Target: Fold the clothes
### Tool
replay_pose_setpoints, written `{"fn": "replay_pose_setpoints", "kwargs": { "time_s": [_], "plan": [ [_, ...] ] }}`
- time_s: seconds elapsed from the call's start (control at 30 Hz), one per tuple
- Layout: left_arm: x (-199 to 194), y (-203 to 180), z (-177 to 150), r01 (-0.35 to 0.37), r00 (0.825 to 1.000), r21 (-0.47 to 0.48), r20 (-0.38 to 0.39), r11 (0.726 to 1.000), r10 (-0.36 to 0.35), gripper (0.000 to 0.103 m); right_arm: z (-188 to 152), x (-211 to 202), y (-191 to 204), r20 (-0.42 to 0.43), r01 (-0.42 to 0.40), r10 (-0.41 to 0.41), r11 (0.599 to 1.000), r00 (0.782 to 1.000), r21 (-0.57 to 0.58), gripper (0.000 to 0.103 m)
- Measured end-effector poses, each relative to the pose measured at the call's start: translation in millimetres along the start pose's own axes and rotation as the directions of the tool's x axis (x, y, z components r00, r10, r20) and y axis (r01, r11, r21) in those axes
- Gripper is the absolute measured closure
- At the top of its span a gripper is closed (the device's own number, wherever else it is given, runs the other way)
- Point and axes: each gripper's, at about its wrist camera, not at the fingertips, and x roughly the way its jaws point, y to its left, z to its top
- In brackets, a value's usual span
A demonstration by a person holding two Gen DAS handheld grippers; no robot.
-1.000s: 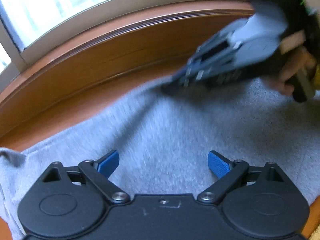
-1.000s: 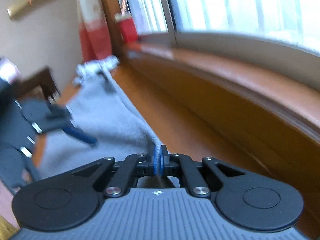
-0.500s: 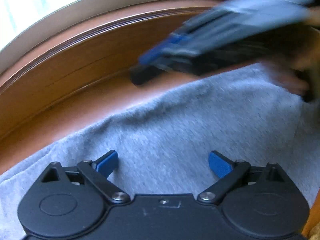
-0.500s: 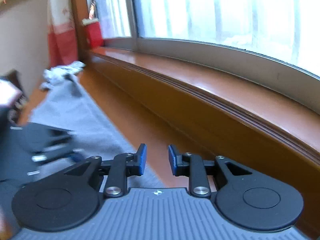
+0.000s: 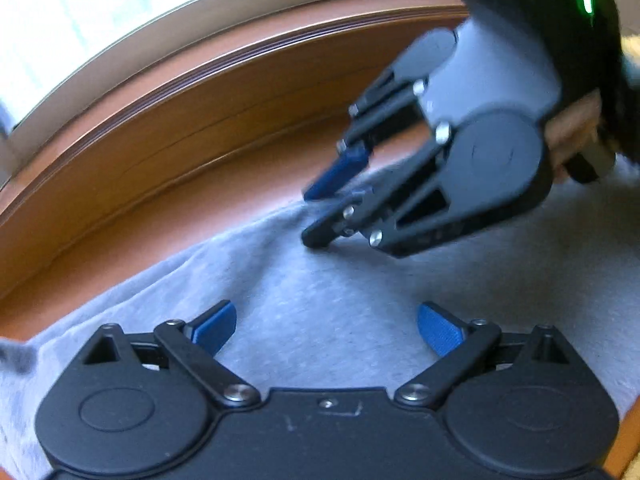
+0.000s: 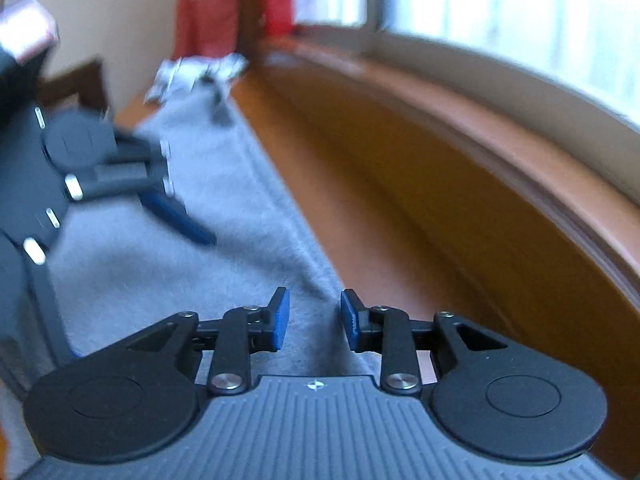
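Note:
A grey garment point(image 5: 500, 280) lies flat on an orange-brown wooden surface point(image 5: 180, 208). My left gripper point(image 5: 324, 316) hovers open just above the cloth, with nothing between its blue pads. My right gripper point(image 5: 314, 216) comes in from the upper right, at the garment's far edge. In the right wrist view that gripper point(image 6: 312, 312) straddles the edge of the grey garment point(image 6: 240, 200). Its jaws are closing, a fold of cloth lies between the pads, and a gap still shows on both sides. The left gripper's blue finger point(image 6: 180, 216) shows at left, blurred.
A raised wooden ledge point(image 5: 200, 92) and a window sill point(image 6: 480, 120) run along the far side of the garment. A crumpled white item point(image 6: 196, 76) lies past the garment's far end. Red-and-white fabric point(image 6: 208, 12) hangs by the wall.
My right gripper, shut a second ago, opened, swung out over the bare wood and came back to the garment's edge. My left gripper stayed open over the cloth.

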Motion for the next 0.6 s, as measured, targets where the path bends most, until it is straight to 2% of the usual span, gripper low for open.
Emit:
{"fn": "replay_pose_setpoints", "kwargs": {
  "time_s": [0.03,0.1,0.17,0.2,0.33,0.4,0.5,0.57,0.6],
  "plan": [
    [-1.5,1.9,-0.4,-0.007,1.0,-0.012,0.002,1.0,0.007,0.006,0.1,3.3,2.6,0.01,0.014,-0.014,1.0,1.0,-0.016,0.099],
    [-1.3,9.1,1.7,-0.014,1.0,-0.027,0.016,1.0,0.014,0.006,5.8,-6.5,7.6,0.076,0.056,-0.054,0.998,0.996,-0.015,0.102],
    [-4.4,10.7,2.6,-0.003,0.999,-0.032,0.037,0.999,0.004,0.006,10.4,-28.4,7.1,0.178,0.107,-0.113,0.993,0.977,0.04,0.102],
    [-5.0,10.3,3.9,0.005,0.999,-0.032,0.046,0.999,-0.003,0.006,10.4,-33.5,4.7,0.199,0.122,-0.134,0.99,0.971,0.071,0.102],
    [-0.8,1.1,8.9,0.016,0.998,-0.007,0.058,1.0,-0.015,0.006,-5.8,-0.1,-7.7,0.089,0.172,-0.181,0.98,0.979,0.103,0.102],
    [5.8,9.6,4.3,0.053,0.995,0.015,0.079,0.998,-0.054,0.006,-10.4,10.5,-8.8,0.075,0.18,-0.188,0.978,0.979,0.102,0.101],
    [19.4,5.5,7.8,0.162,0.981,0.05,0.097,0.986,-0.166,0.006,-12.1,19.0,-10.5,0.076,0.184,-0.193,0.977,0.978,0.109,0.101],
    [34.0,8.4,4.9,0.179,0.98,0.076,0.074,0.981,-0.185,0.005,-8.8,17.8,-16.9,0.064,0.187,-0.197,0.973,0.978,0.136,0.089],
    [38.8,9.0,3.1,0.184,0.98,0.079,0.064,0.98,-0.19,0.004,-7.2,13.0,-19.9,0.054,0.198,-0.208,0.968,0.977,0.152,0.077]
  ]
}}
